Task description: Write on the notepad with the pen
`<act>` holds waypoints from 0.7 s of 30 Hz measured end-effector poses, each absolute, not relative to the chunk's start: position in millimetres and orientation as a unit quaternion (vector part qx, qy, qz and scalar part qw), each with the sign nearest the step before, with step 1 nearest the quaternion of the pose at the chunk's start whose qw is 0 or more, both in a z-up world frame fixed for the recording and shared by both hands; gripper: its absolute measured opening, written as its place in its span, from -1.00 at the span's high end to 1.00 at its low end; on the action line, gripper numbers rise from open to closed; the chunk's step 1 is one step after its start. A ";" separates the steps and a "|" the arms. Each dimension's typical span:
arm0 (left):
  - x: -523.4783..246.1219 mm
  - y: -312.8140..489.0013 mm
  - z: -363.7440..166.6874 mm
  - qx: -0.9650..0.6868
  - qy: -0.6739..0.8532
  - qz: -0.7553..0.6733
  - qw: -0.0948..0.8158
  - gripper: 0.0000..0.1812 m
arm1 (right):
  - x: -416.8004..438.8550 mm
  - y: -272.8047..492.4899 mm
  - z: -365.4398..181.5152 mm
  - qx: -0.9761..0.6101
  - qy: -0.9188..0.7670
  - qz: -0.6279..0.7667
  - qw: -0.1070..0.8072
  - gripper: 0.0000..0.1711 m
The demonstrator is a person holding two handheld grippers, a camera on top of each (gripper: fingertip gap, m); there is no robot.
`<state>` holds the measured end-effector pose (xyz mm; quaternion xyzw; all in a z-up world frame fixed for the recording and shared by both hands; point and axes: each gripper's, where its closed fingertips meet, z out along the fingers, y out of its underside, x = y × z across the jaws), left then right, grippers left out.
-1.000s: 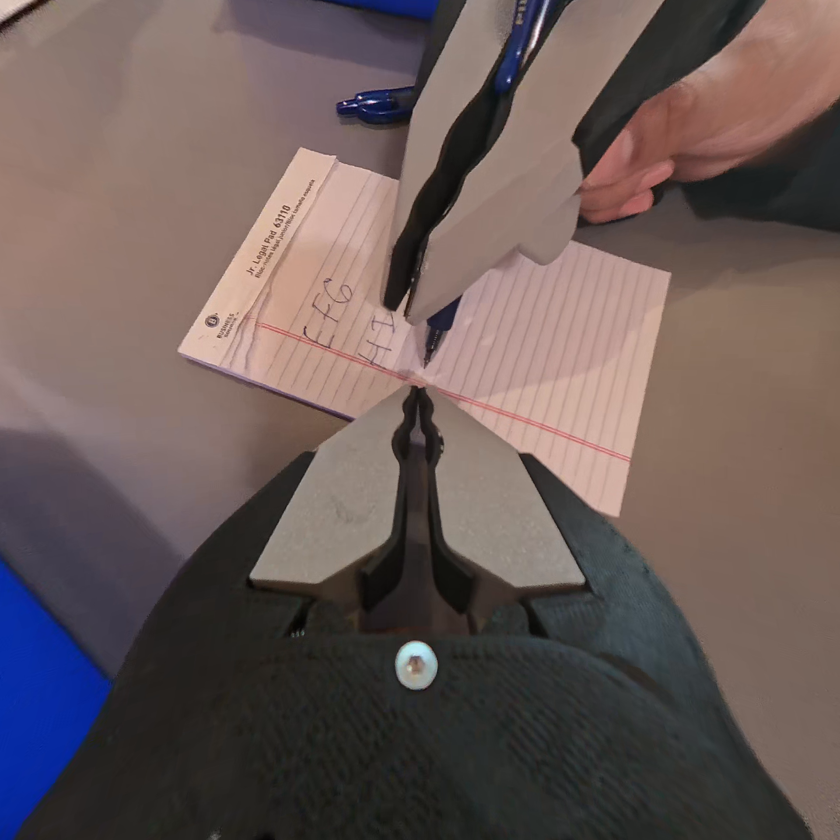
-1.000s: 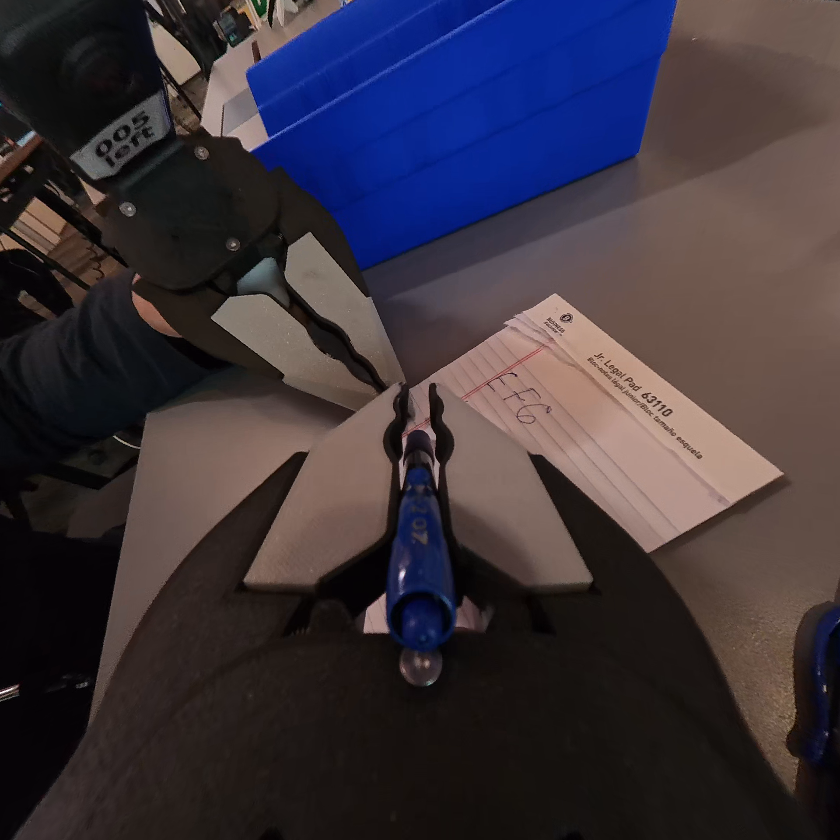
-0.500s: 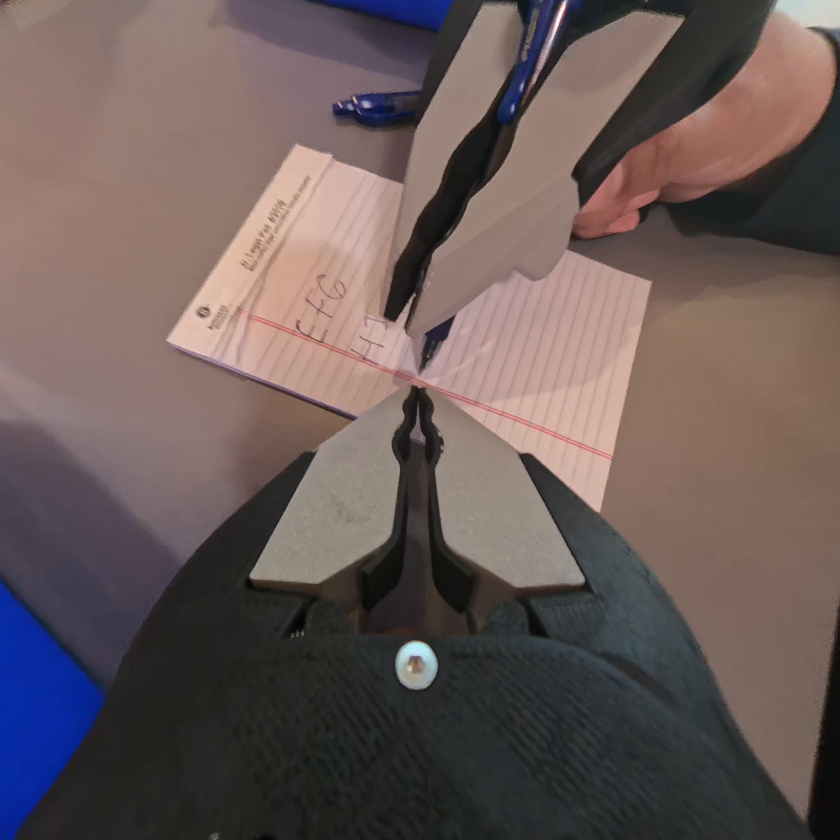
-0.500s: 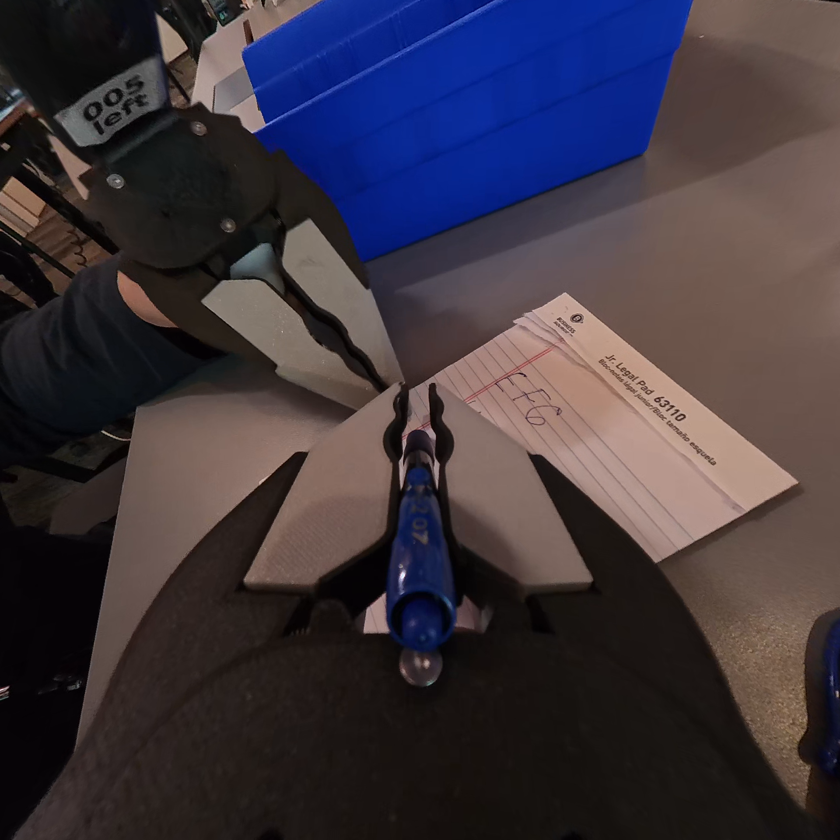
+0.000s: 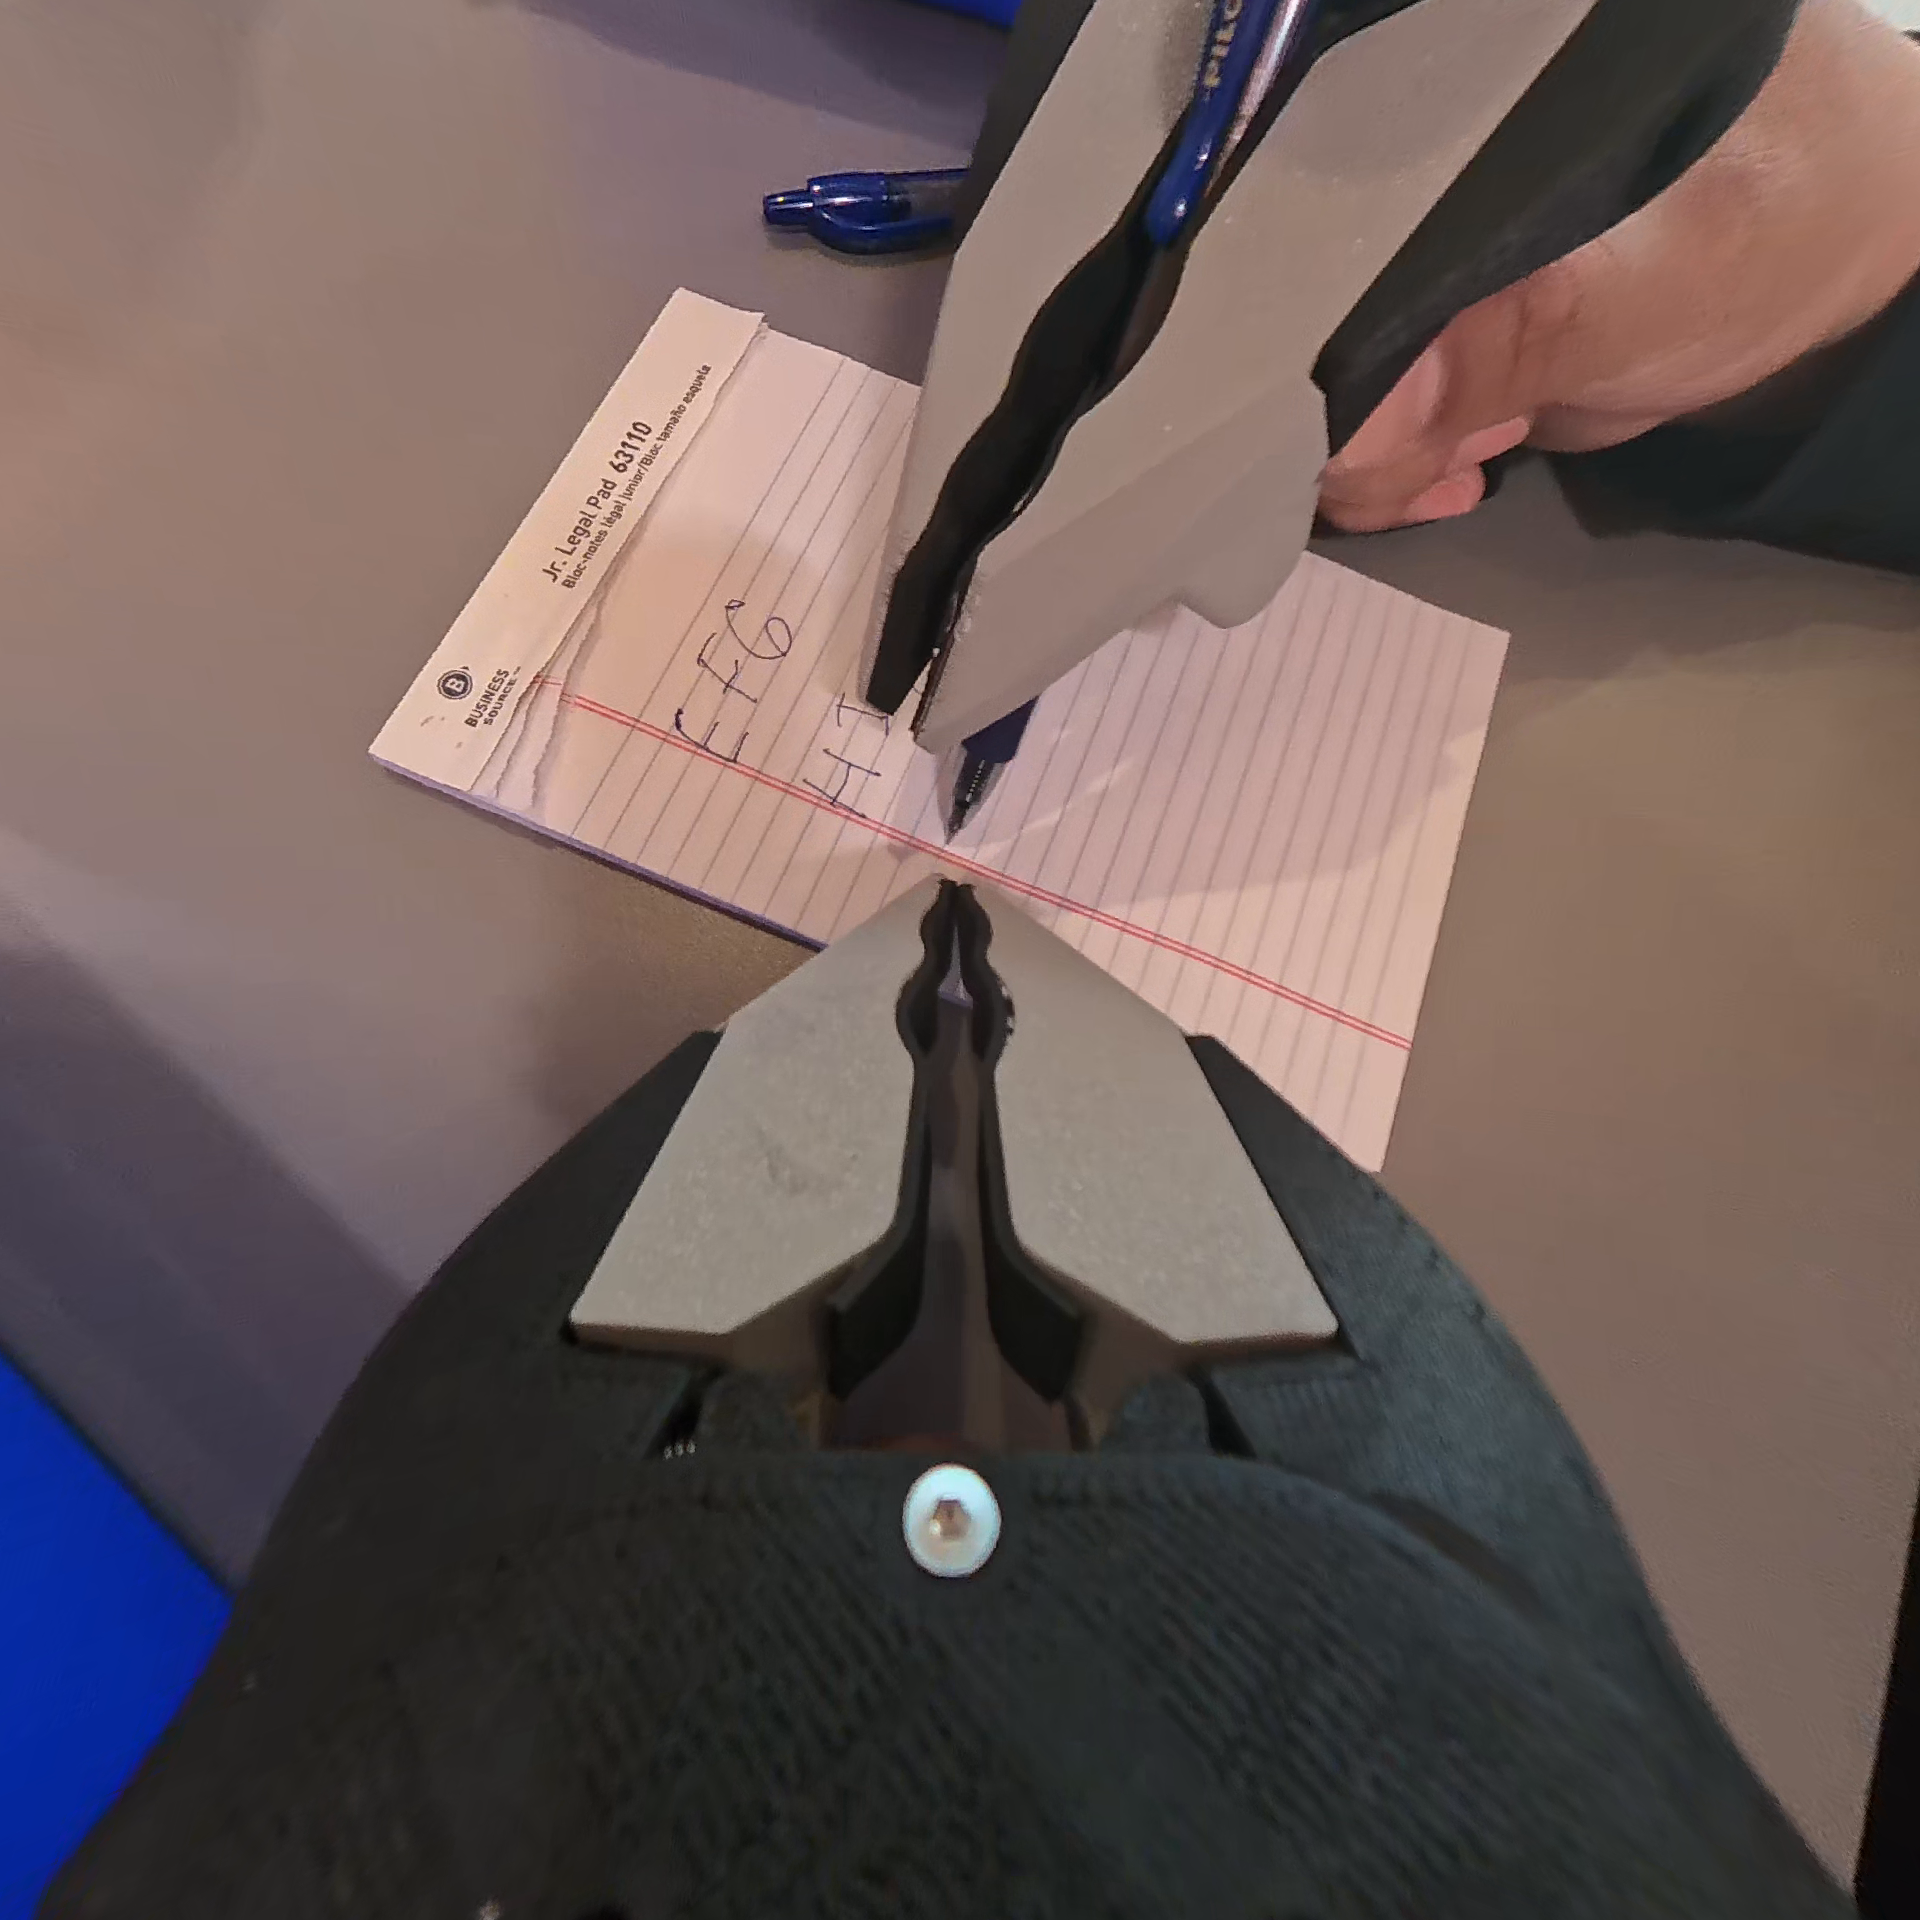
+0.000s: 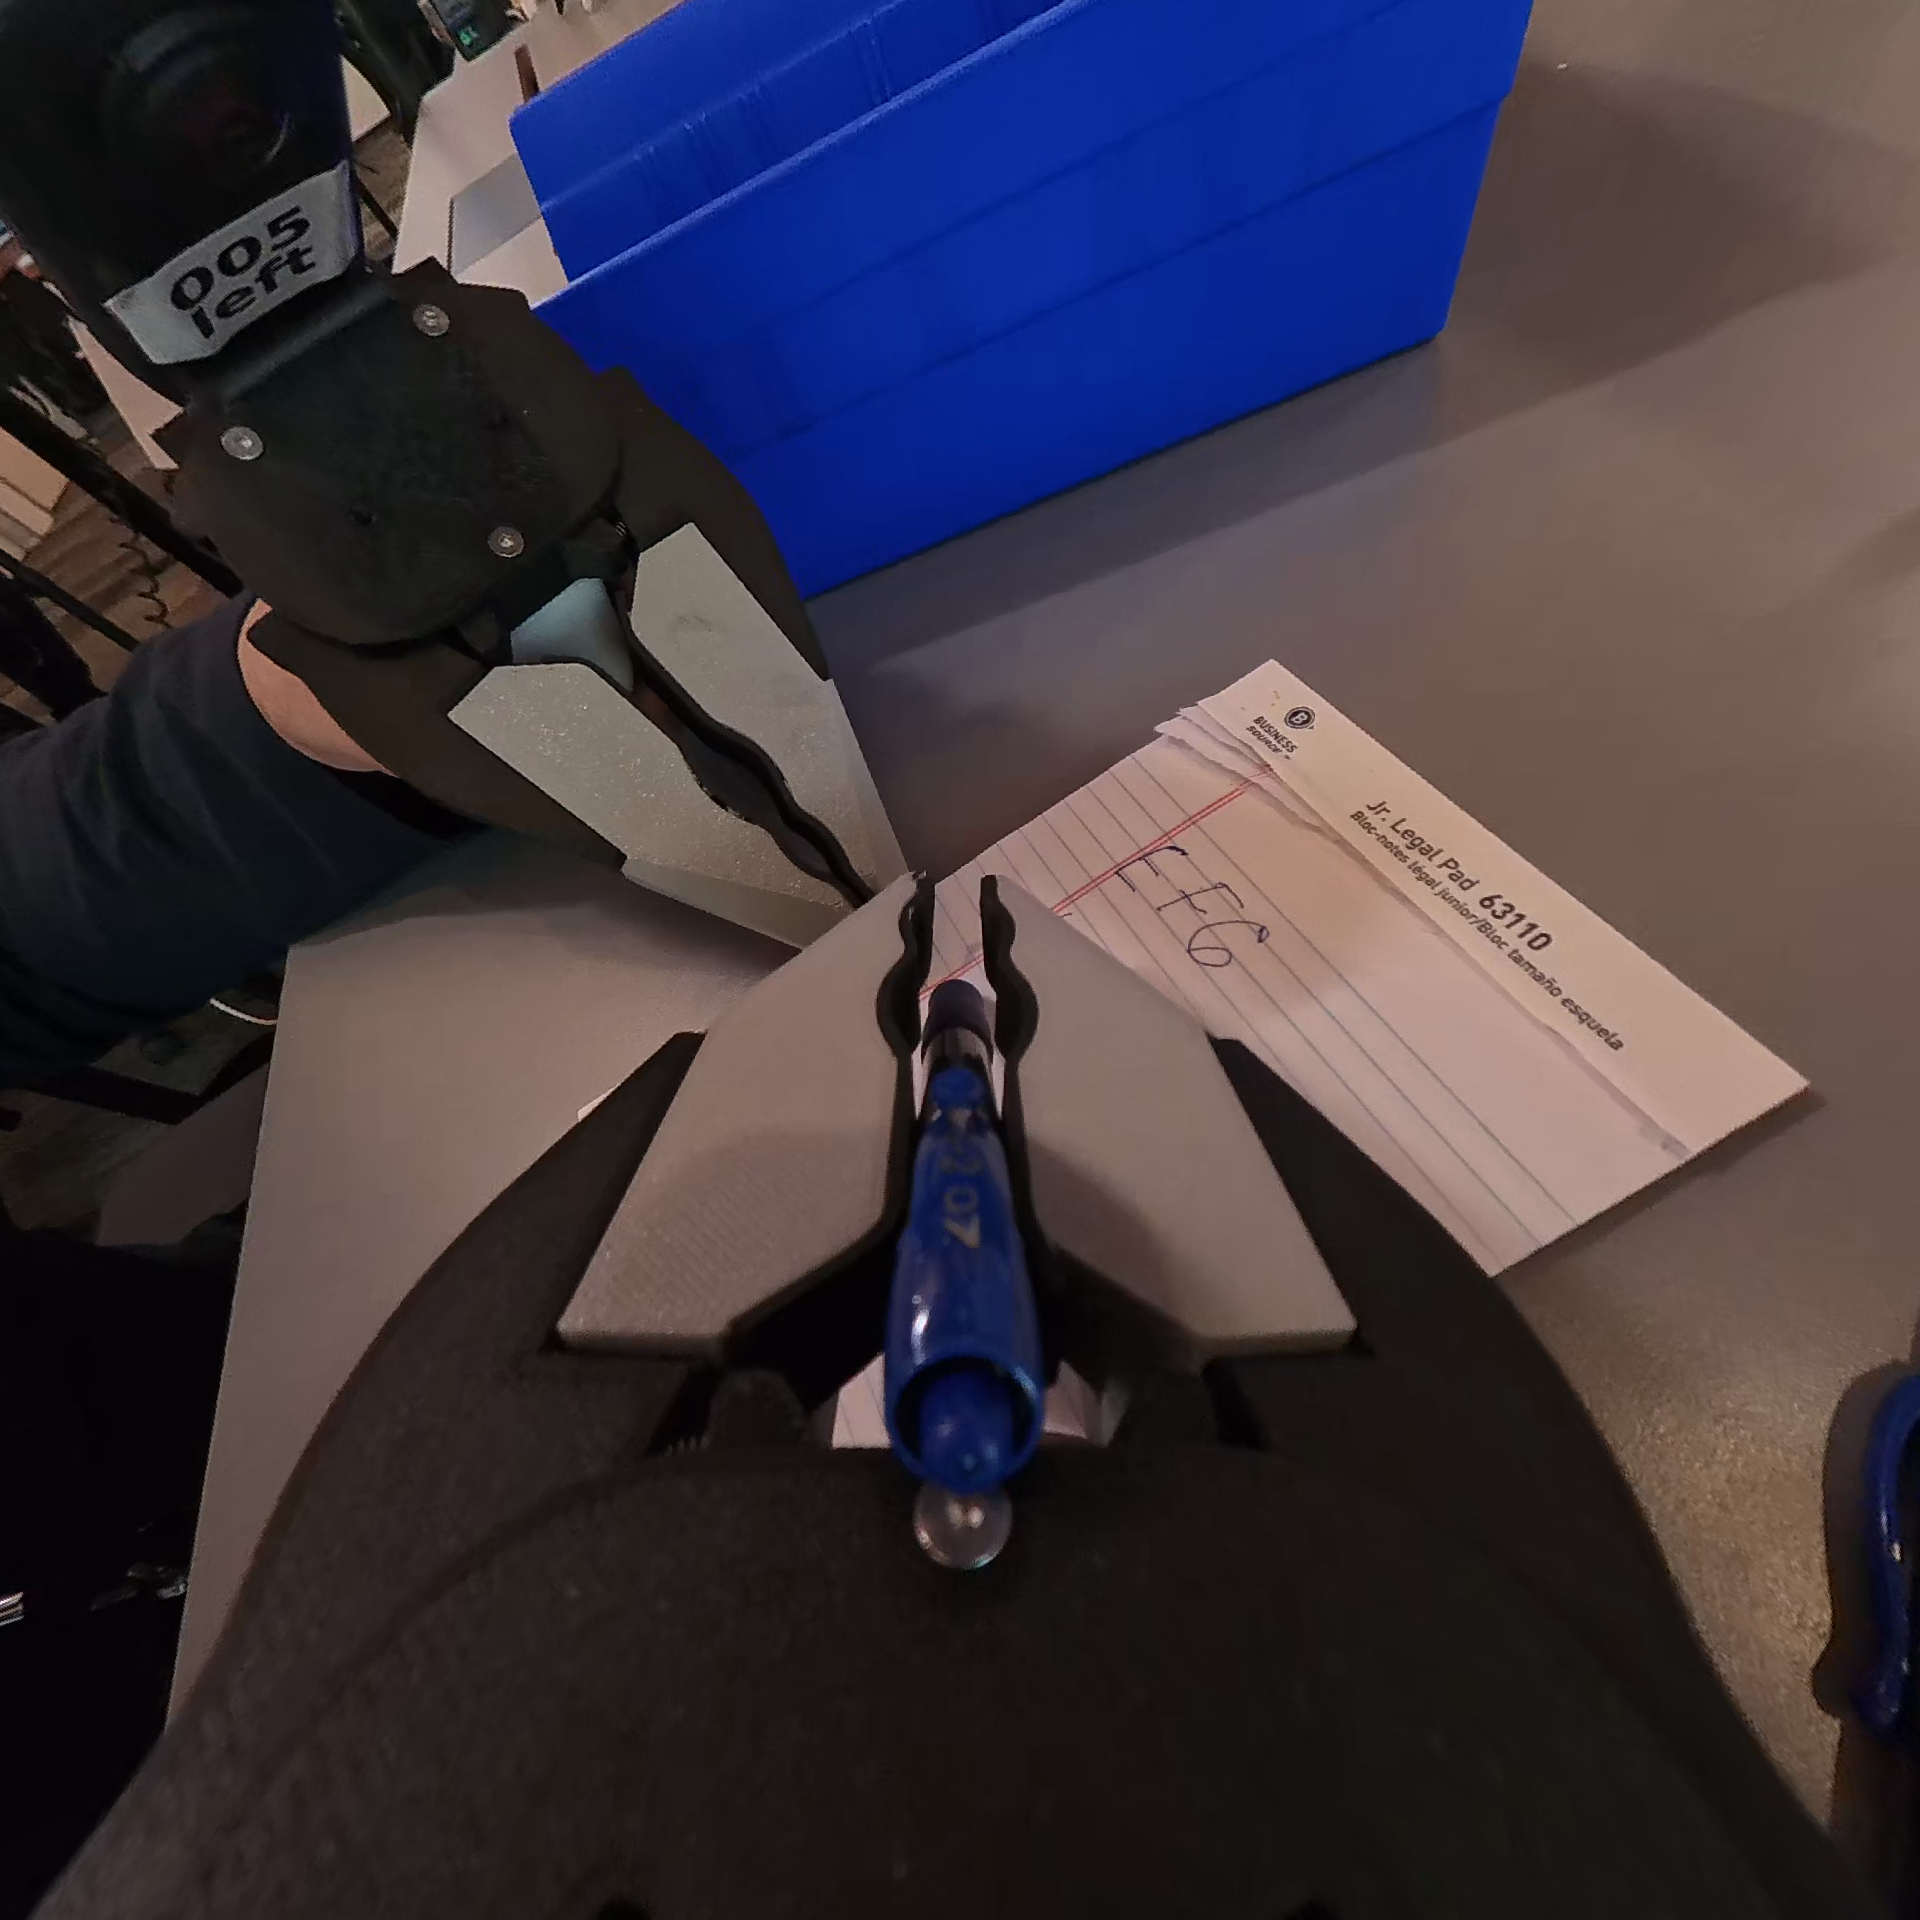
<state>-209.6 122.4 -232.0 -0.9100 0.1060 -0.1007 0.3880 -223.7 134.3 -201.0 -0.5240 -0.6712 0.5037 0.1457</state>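
The right gripper (image 6: 956, 904), clamping the pen (image 6: 961, 1226), has dropped its tip to the notepad (image 5: 1195, 831) for another stroke — the empty left gripper (image 5: 951, 904), closed, pins the page

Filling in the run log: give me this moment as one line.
right hand-held gripper: shut on pen | pen tip on notepad | left hand-held gripper: shut, pinning notepad | pen cap: on table

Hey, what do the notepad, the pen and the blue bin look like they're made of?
Notepad: matte ruled paper with a torn stub at its bound edge, likely thin card on top.
Pen: glossy blue plastic, judging by its highlights.
Blue bin: probably plastic; a ribbed wall with a dull sheen.
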 end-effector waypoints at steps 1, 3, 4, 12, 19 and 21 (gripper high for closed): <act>-209.5 122.5 -231.9 -0.910 0.103 -0.104 0.388 1.00 | -223.7 133.9 -201.2 -0.524 -0.672 0.503 0.144 0.93; -209.5 122.4 -231.9 -0.910 0.102 -0.106 0.388 1.00 | -223.1 132.9 -201.7 -0.523 -0.672 0.505 0.138 0.93; -209.6 122.4 -231.9 -0.910 0.102 -0.105 0.388 1.00 | -222.8 132.4 -201.8 -0.523 -0.673 0.506 0.135 0.93; -209.4 122.6 -231.9 -0.910 0.101 -0.107 0.389 1.00 | -214.2 129.6 -203.2 -0.515 -0.679 0.512 0.105 0.93; -209.2 122.8 -231.9 -0.909 0.101 -0.105 0.390 1.00 | -218.0 134.9 -202.8 -0.528 -0.667 0.513 0.113 0.93; -209.2 122.9 -231.9 -0.909 0.099 -0.109 0.390 1.00 | -218.0 133.7 -202.8 -0.526 -0.668 0.514 0.110 0.93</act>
